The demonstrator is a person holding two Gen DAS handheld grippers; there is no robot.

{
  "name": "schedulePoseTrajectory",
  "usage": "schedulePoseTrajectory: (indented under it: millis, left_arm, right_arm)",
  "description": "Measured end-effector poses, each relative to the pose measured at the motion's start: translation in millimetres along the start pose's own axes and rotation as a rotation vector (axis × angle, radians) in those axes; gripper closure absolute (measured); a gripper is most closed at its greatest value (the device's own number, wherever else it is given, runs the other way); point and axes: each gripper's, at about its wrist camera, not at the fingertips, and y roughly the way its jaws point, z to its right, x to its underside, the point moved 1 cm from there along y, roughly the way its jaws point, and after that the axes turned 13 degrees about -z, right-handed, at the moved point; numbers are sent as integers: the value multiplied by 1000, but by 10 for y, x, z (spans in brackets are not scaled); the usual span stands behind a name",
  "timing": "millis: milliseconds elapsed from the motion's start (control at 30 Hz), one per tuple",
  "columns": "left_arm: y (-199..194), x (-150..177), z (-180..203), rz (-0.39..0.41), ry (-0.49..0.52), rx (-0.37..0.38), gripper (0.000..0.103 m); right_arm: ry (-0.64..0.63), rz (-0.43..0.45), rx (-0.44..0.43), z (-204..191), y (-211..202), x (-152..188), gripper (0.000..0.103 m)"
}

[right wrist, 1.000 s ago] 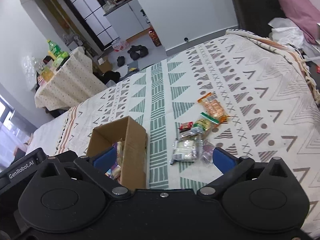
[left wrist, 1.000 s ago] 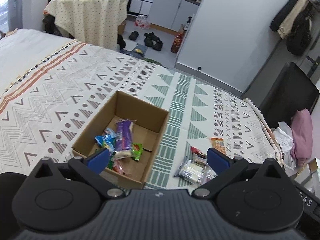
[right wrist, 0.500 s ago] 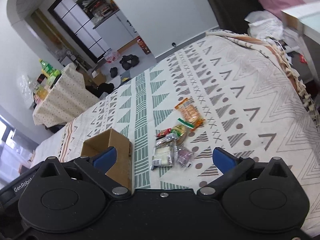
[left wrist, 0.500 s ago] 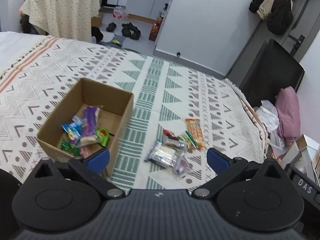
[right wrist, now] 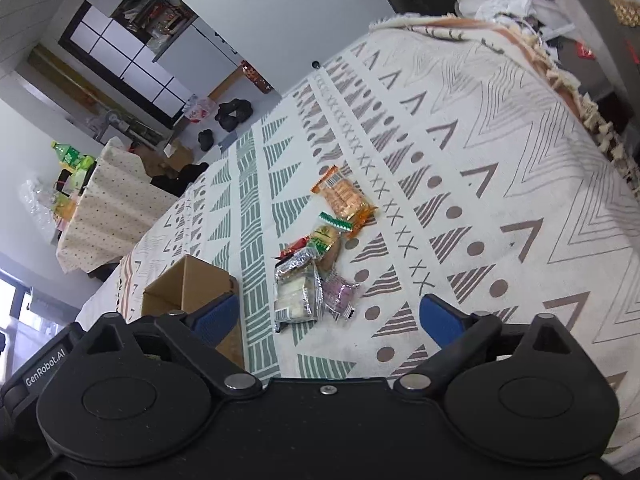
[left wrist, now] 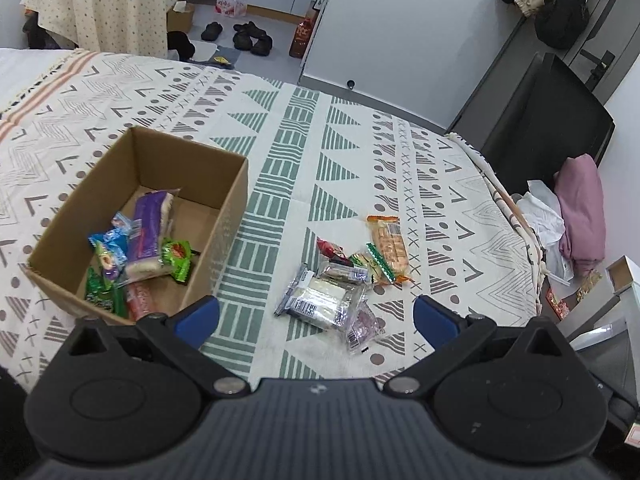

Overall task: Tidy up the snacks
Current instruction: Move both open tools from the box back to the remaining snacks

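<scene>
Snacks [left wrist: 340, 280] lie in a loose heap on the patterned bedspread [left wrist: 360, 152], just right of the cardboard box [left wrist: 224, 216] that already holds several packets; the step looks like reaching for the next one; the left gripper [left wrist: 316, 314] hangs spread and empty; the right gripper [right wrist: 330, 316] holds nothing, its jaws closing slightly; bare cloth surrounds the heap, the bed edge well off right.

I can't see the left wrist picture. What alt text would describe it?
A cardboard box holding several wrapped snacks sits on a patterned bedspread, with a small pile of loose snack packets lying beside it. The left gripper hangs above the pile with its blue-tipped fingers spread apart and empty.
</scene>
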Motion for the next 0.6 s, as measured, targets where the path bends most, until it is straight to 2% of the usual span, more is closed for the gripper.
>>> schedulePoseTrajectory:
  millis: [167,333,600]
  left_arm:
    - [271,-70,-34,-46,-14,10,1]
    - [538,-156,-65,-85,-23,9,2]
    - [955,-281,-58,-149,-15,14,3]
  right_arm:
    - [31,-28,22,80,208,-17,7]
    - [85,-66,4,171,418,-81,9]
    - [195,-130,-36,294,772,-177,20]
